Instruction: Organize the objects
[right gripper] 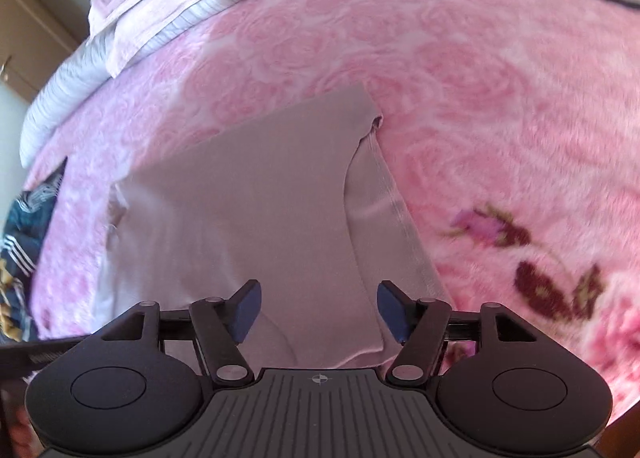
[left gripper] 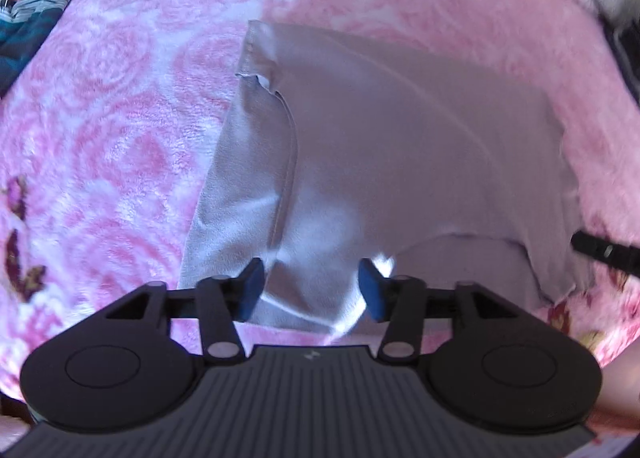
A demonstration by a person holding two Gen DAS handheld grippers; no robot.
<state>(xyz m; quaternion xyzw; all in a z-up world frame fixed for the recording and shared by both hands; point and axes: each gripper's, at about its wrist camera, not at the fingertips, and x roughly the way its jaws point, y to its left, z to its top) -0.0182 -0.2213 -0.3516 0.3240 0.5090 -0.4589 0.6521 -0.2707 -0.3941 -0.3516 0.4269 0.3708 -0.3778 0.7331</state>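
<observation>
A pale lilac-grey garment (left gripper: 380,146) lies flat and partly folded on a pink rose-patterned blanket (left gripper: 120,118). My left gripper (left gripper: 311,288) is open, its blue pads apart just above the garment's near edge, holding nothing. In the right wrist view the same garment (right gripper: 248,198) lies in front of my right gripper (right gripper: 319,310), which is open and empty above the garment's near edge. A black part of the right gripper (left gripper: 604,252) shows at the right edge of the left wrist view.
A dark blue patterned cloth (left gripper: 28,30) lies at the blanket's far left; it also shows in the right wrist view (right gripper: 24,250). Folded pale bedding (right gripper: 132,30) is stacked at the blanket's far side. Dark floral prints (right gripper: 552,282) mark the blanket.
</observation>
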